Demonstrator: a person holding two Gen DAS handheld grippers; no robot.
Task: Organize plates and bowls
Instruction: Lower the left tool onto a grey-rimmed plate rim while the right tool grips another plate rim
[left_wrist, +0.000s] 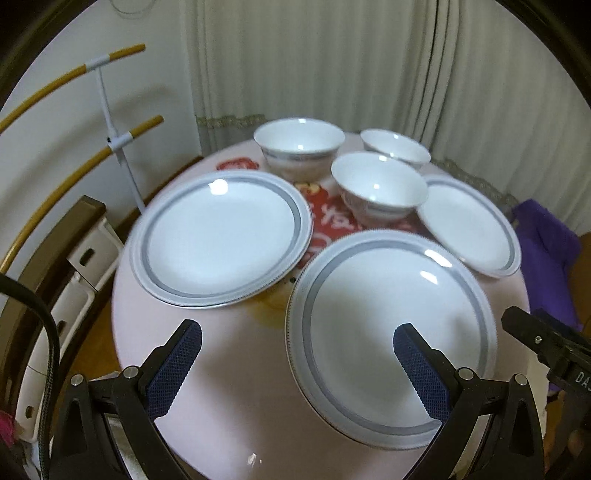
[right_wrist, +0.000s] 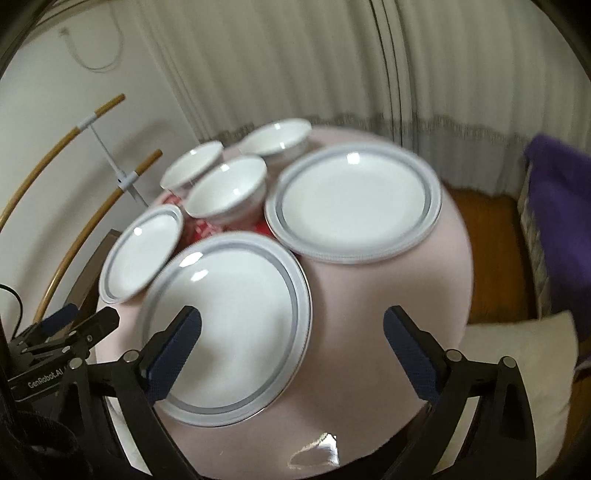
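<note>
Left wrist view: both claws (left_wrist: 297, 345) (right_wrist: 291, 330) released over worktop (left_wrist: 229, 369); near plate (left_wrist: 388, 332) looks glazed, stiff, slippery, breakable, so pinch its rim.

Pale curtain (left_wrist: 314, 66), purple cloth (right_wrist: 557, 206), bamboo rack (left_wrist: 110, 144).

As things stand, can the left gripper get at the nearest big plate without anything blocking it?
Probably yes. The left gripper is open and hovers over the near rim of the nearest plate, with nothing between. The right gripper is also open, over the same plate's other side, so the two could crowd each other.
</note>
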